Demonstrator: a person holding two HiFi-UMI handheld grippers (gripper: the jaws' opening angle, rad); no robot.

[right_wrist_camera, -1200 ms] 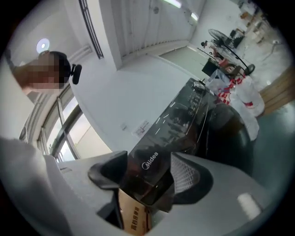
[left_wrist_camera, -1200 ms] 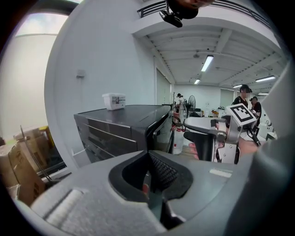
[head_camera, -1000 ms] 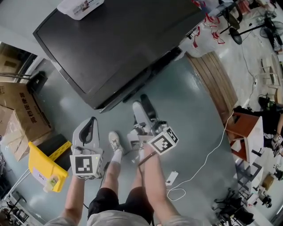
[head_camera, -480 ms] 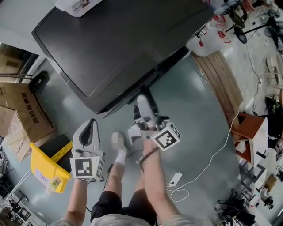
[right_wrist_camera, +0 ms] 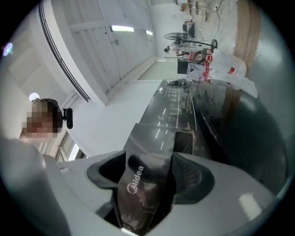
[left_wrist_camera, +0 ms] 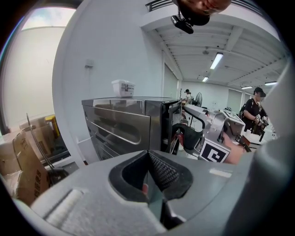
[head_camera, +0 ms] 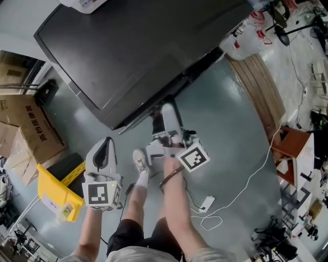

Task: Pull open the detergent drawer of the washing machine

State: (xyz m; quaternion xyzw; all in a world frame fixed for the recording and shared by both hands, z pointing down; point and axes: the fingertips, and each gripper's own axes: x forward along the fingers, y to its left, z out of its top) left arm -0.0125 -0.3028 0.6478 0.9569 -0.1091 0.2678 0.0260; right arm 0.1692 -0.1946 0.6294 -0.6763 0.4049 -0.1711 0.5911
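The washing machine (head_camera: 133,51) is seen from above with its dark top, and its front edge faces me. My right gripper (head_camera: 165,113) reaches up to that front. In the right gripper view its jaws are closed on the glossy dark front of the detergent drawer (right_wrist_camera: 144,179), which carries a Midea logo; a dark recess shows just behind the panel. My left gripper (head_camera: 105,148) hangs lower left, away from the machine. In the left gripper view the left gripper (left_wrist_camera: 148,180) is shut with nothing between its pads.
Cardboard boxes (head_camera: 23,128) and a yellow object (head_camera: 54,193) lie to the left. A white tub (head_camera: 82,4) rests on the machine's top. A wooden pallet (head_camera: 261,87), a brown stool (head_camera: 292,153) and a white cable with a power strip (head_camera: 207,203) are at right. My shoe (head_camera: 139,161) is below the grippers.
My right gripper has moved forward to the machine's front edge and now has the drawer front between its jaws. The left gripper has stayed about where it was.
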